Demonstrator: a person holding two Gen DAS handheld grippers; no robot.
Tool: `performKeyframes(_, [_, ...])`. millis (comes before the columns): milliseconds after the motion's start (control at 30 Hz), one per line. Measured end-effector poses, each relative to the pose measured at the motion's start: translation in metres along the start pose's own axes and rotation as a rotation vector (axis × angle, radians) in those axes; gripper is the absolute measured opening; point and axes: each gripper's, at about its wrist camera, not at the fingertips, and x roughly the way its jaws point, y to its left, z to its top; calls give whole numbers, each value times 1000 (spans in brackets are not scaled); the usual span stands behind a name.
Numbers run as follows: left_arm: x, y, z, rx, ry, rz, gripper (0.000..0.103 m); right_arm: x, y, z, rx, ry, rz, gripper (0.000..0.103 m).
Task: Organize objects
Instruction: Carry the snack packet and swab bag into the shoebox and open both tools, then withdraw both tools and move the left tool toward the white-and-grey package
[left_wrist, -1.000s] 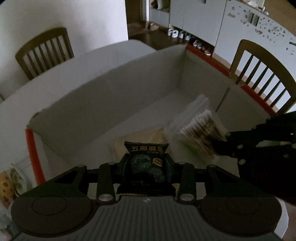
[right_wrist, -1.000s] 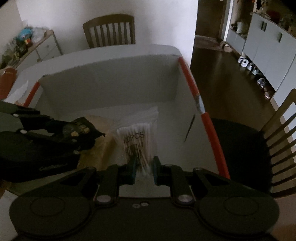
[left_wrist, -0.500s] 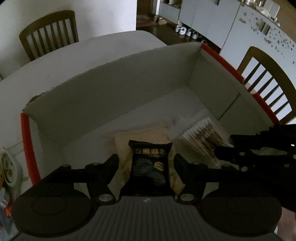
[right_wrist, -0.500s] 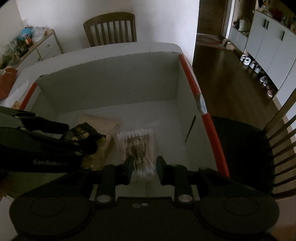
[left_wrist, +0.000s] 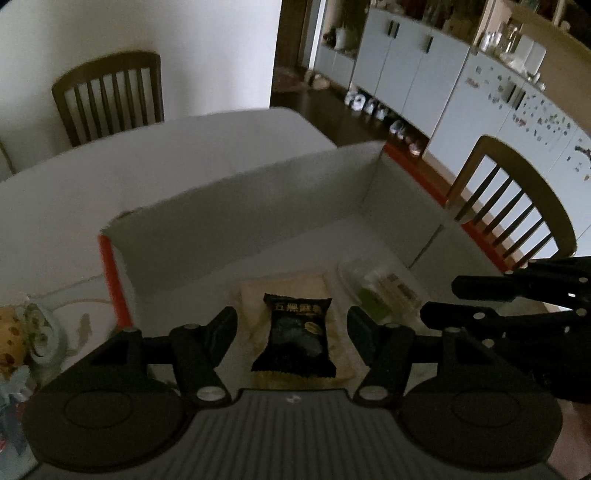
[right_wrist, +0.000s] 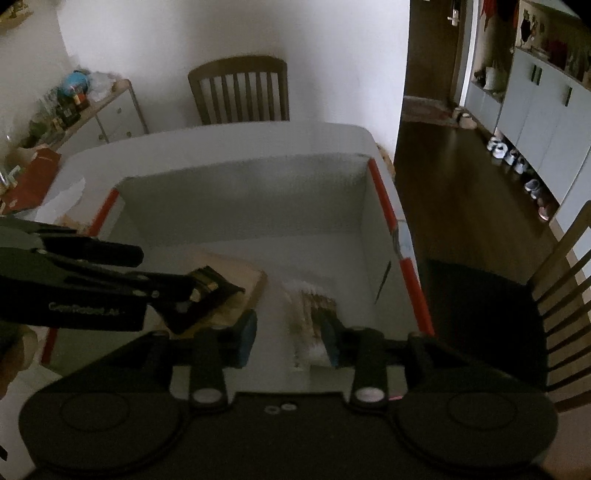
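Note:
A white cardboard box (left_wrist: 258, 206) with orange edge tape sits on the table; it also shows in the right wrist view (right_wrist: 258, 206). Inside lie a black snack packet (left_wrist: 295, 332) on a tan flat packet (left_wrist: 288, 288), and a clear bag of cotton swabs (left_wrist: 384, 288) to its right. My left gripper (left_wrist: 293, 328) is open above the black packet. My right gripper (right_wrist: 288, 336) is open above the swab bag (right_wrist: 314, 317). The left gripper shows at the left of the right wrist view (right_wrist: 110, 288).
Wooden chairs stand at the far side (left_wrist: 110, 96) and at the right (left_wrist: 517, 206). Small items lie on the table left of the box (left_wrist: 26, 332). A side cabinet with clutter (right_wrist: 85, 107) stands by the wall. White cupboards (left_wrist: 424, 74) line the room.
Both grippers have opened and let go: the black packet now lies on the tan packet, the swab bag on the box floor. Both grippers have pulled up and back.

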Motion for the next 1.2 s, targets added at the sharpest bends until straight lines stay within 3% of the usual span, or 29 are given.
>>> performKeyframes(167, [-28, 12, -7, -10, -56, 8, 65, -15, 14, 0, -20, -33, 1, 40])
performKeyframes(400, [-62, 37, -15, -22, -108, 9, 65, -30, 42, -6, -25, -63, 8, 53])
performKeyframes(500, [-78, 50, -25, -10, -130, 3, 74, -35, 56, -8, -24, -75, 10, 59])
performKeyframes(733, [-105, 81, -46, 8, -147, -18, 76, -42, 90, -16, 8, -84, 23, 70])
performKeyframes(833, [-115, 97, -56, 16, -157, -8, 81, -43, 106, -18, 10, -84, 25, 75])
performKeyframes(1100, [-136, 147, -77, 4, -176, -12, 86, -41, 149, -21, 18, -84, 35, 82])
performKeyframes(1200, [-142, 168, -84, 3, -187, 6, 92, -37, 166, -22, 21, -82, 42, 84])
